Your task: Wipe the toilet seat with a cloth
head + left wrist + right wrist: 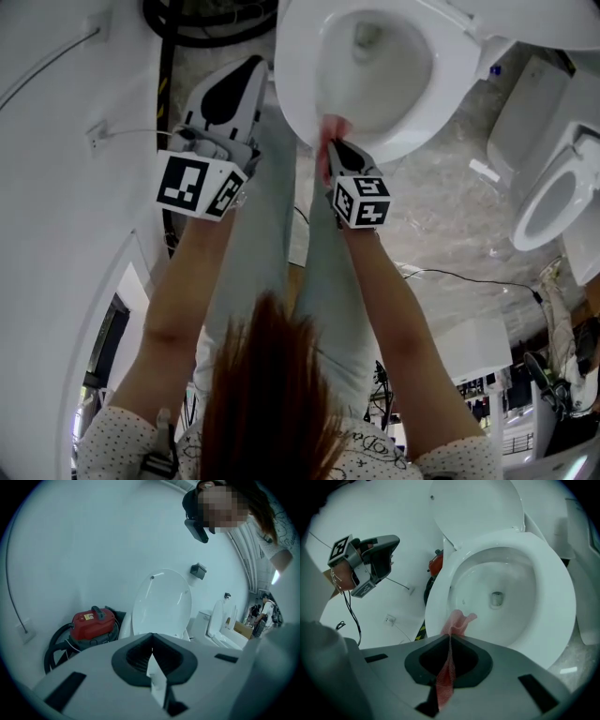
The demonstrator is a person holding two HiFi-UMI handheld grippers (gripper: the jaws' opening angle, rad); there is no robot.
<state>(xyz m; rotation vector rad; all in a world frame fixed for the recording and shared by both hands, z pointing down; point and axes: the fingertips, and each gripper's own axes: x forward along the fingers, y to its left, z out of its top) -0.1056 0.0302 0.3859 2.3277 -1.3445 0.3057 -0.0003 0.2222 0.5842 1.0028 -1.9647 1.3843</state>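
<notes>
A white toilet with its lid raised fills the right gripper view; its seat is down around the bowl. My right gripper is shut on a pink cloth, whose free end lies at the seat's near-left rim. In the head view that gripper and the cloth meet the seat at its front edge. My left gripper hangs left of the toilet, away from the seat, with jaws together. In its own view the left gripper shows a pale sliver in the slot that I cannot identify.
A red vacuum cleaner with a black hose stands by the white wall, left of the toilet. More toilets stand at the right, and a cable runs over the grey floor. A wall socket is on the left.
</notes>
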